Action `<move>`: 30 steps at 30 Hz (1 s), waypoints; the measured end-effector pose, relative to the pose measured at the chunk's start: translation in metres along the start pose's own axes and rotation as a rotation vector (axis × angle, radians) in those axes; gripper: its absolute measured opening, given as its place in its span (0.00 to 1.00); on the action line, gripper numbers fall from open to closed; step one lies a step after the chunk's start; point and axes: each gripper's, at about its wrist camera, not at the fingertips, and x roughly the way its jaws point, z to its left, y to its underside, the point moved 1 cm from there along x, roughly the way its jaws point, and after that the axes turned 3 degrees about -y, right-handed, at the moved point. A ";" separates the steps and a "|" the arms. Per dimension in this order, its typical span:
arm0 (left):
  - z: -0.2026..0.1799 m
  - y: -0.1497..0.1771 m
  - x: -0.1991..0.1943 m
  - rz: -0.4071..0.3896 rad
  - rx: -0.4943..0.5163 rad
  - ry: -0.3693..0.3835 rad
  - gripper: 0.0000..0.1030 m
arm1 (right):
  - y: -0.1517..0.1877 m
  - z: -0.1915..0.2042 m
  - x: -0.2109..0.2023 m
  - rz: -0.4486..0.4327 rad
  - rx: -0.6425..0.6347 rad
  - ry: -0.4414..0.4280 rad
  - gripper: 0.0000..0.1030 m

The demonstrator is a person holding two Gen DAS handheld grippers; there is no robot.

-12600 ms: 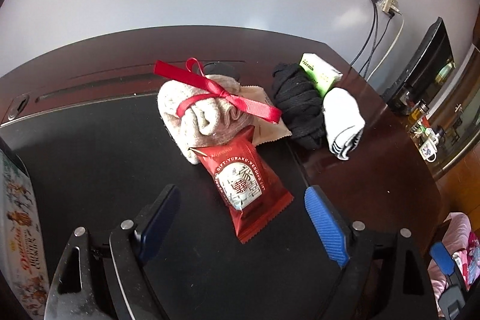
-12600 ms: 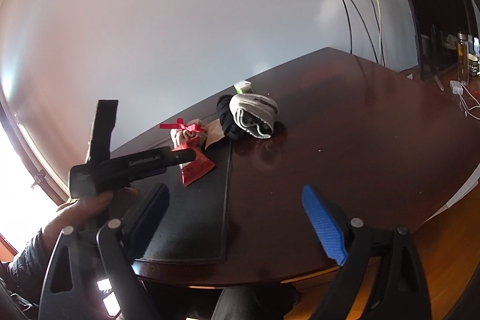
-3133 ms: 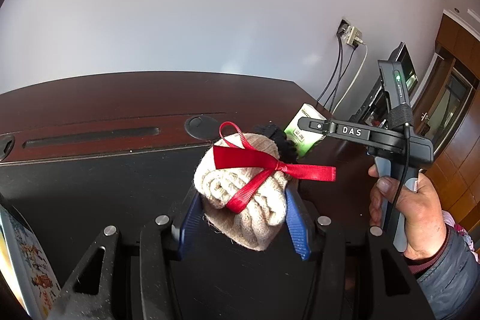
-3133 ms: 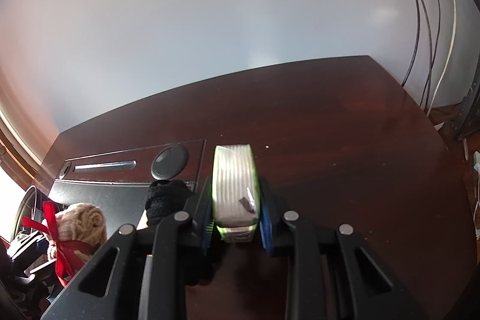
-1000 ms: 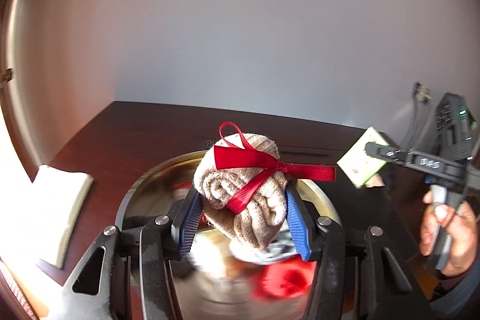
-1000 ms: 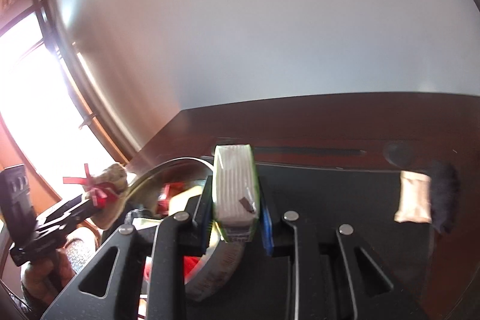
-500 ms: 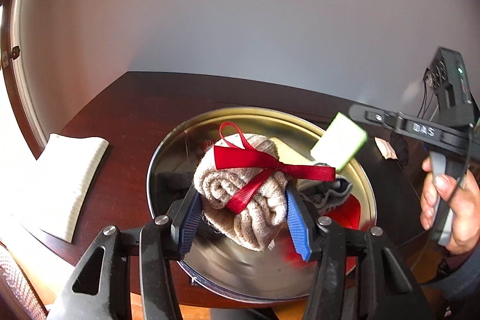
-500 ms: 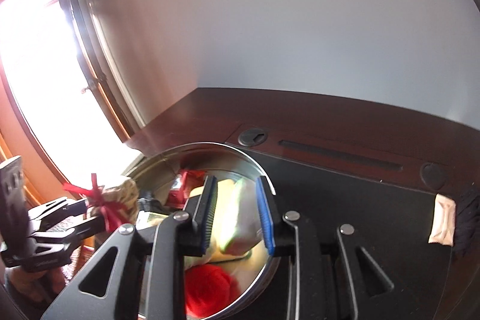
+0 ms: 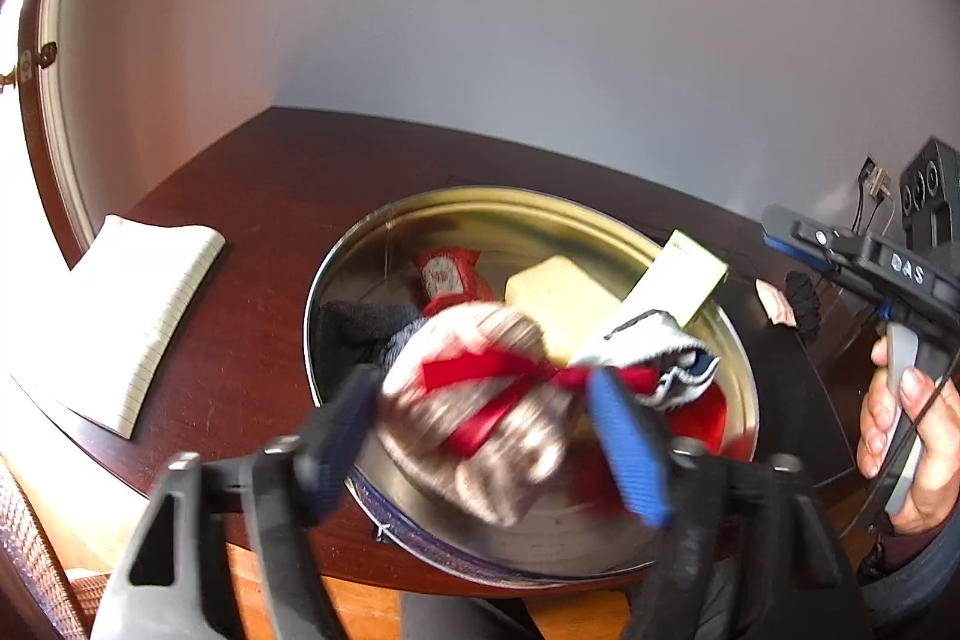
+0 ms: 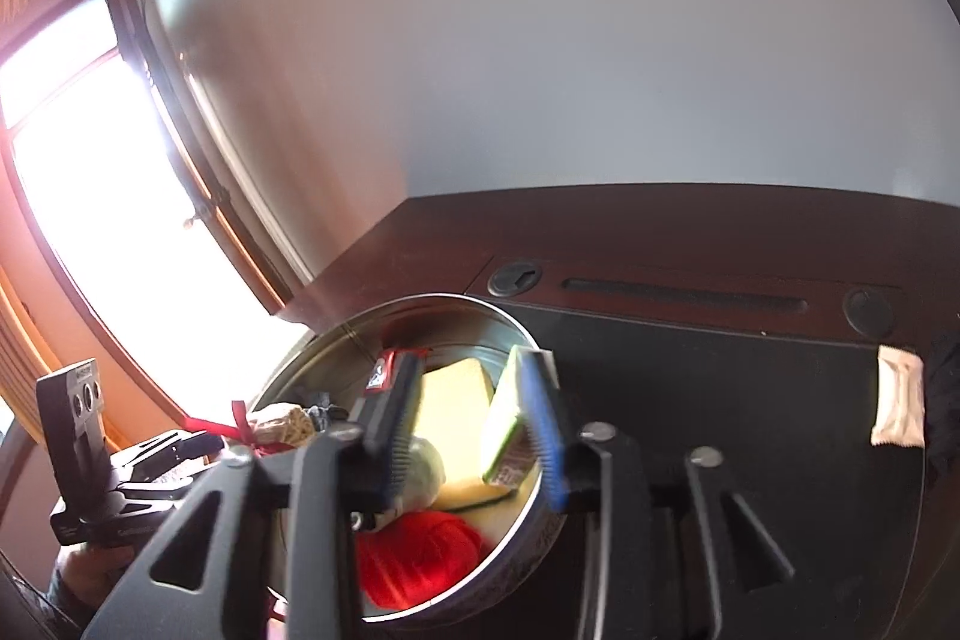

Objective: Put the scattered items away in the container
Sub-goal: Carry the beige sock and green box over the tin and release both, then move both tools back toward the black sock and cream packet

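Both jaws have just been opened over the tin: the sock roll is let go between the left gripper, the green pack inside the right gripper; the sachet is left at 3 o'clock

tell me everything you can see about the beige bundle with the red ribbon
The beige bundle looks like a rolled knit cloth, oatmeal coloured and ribbed, tied with a red satin ribbon knotted toward its right. It is motion-blurred, sitting between the blue pads of the left gripper, whose jaws have just been opening, above the near part of the round metal tin. Whether it rests on anything is unclear.
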 end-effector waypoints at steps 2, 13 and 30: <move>-0.002 -0.003 -0.005 -0.021 -0.003 -0.001 0.81 | 0.004 -0.002 -0.006 -0.013 0.010 -0.003 0.49; -0.036 -0.007 -0.006 -0.033 0.047 0.037 0.81 | 0.028 -0.035 -0.049 -0.068 0.098 0.009 0.57; -0.216 -0.011 0.021 -0.010 0.322 0.309 0.81 | 0.084 -0.137 -0.169 -0.214 0.330 0.194 0.77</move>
